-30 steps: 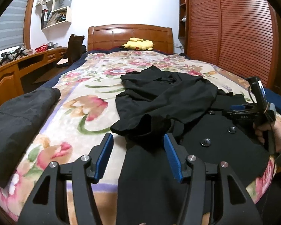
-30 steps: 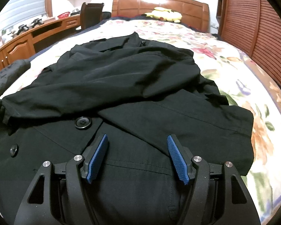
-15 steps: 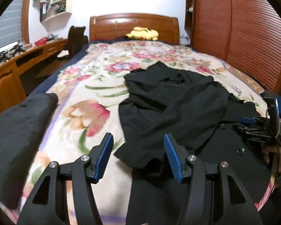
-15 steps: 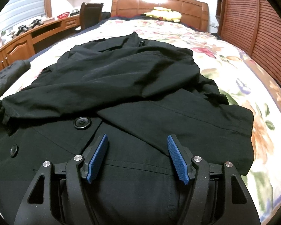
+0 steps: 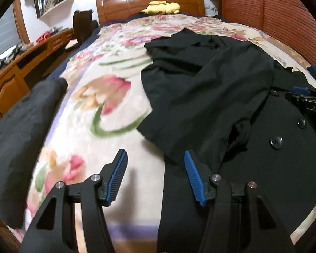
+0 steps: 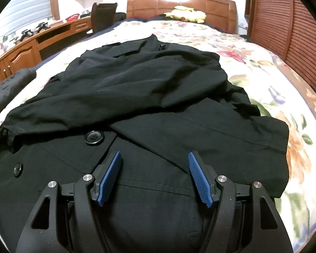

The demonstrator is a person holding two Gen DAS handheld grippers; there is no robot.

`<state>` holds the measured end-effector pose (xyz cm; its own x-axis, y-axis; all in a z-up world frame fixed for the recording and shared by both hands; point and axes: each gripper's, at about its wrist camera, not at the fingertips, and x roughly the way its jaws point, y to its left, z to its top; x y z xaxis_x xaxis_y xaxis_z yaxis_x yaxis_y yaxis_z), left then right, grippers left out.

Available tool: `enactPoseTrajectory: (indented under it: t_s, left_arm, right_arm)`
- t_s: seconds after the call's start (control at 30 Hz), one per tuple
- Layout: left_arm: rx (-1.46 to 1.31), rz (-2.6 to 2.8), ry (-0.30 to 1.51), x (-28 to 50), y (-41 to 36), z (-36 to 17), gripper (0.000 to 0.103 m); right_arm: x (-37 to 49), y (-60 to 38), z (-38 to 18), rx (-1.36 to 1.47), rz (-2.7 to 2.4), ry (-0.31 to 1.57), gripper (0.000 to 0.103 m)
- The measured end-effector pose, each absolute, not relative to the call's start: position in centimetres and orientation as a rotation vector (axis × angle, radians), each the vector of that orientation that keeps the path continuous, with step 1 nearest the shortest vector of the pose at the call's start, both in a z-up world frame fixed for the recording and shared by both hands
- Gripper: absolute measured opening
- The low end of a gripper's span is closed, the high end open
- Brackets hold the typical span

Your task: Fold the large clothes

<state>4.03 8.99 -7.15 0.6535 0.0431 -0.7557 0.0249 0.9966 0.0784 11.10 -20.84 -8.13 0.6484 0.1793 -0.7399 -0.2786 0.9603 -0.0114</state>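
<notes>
A large black coat (image 5: 210,97) with big buttons lies spread on the floral bedspread (image 5: 99,97), one sleeve folded across its front. My left gripper (image 5: 155,158) hangs open over the coat's left edge, where black cloth meets the bedspread, with nothing between its blue pads. In the right wrist view the coat (image 6: 137,97) fills the middle. My right gripper (image 6: 154,158) stands open low over the coat's lower front, just below a button (image 6: 94,137), holding nothing. The right gripper also shows at the right edge of the left wrist view.
A dark folded garment (image 5: 21,122) lies at the bed's near left corner. A yellow plush toy (image 5: 162,7) rests by the wooden headboard. A wooden desk (image 5: 21,67) and chair run along the left; a slatted wardrobe (image 5: 273,16) stands on the right.
My left gripper has swung left and dipped lower, toward the coat's left edge, and the coat now sits further right in its view. The right gripper has stayed still.
</notes>
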Motion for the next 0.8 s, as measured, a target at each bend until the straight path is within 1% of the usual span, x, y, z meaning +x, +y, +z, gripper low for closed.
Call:
enactPoseTrajectory:
  t_s: [0.17,0.27,0.47,0.63,0.73,0.77,0.8]
  left_arm:
    - [0.074,0.005,0.845,2.9,9.2,-7.0,0.055]
    - [0.077,-0.011,0.829,1.5,9.3,-6.5,0.055]
    - [0.021,-0.050,0.778,-2.0,9.9,-6.2,0.055]
    - [0.012,-0.083,0.769,-3.9,9.7,-6.7,0.055]
    - [0.002,-0.089,0.763,-4.5,9.8,-6.7,0.055]
    - [0.001,-0.085,0.758,-4.7,9.8,-6.7,0.054]
    - [-0.003,-0.085,0.753,-5.0,9.9,-6.7,0.050]
  right_arm:
    - [11.1,-20.9,-8.1,-0.132,0.258,0.824,0.068]
    - [10.4,-21.5,-7.1,-0.121,0.264,0.805,0.068]
    - [5.0,-24.8,-4.1,-0.197,0.279,0.754,0.067]
    - [0.9,-29.7,-4.5,-0.202,0.227,0.786,0.067]
    - [-0.5,-31.3,-4.6,-0.195,0.209,0.801,0.064]
    - [-0.9,-31.7,-4.7,-0.190,0.206,0.805,0.064]
    - [-1.5,-32.2,-4.7,-0.178,0.211,0.812,0.064]
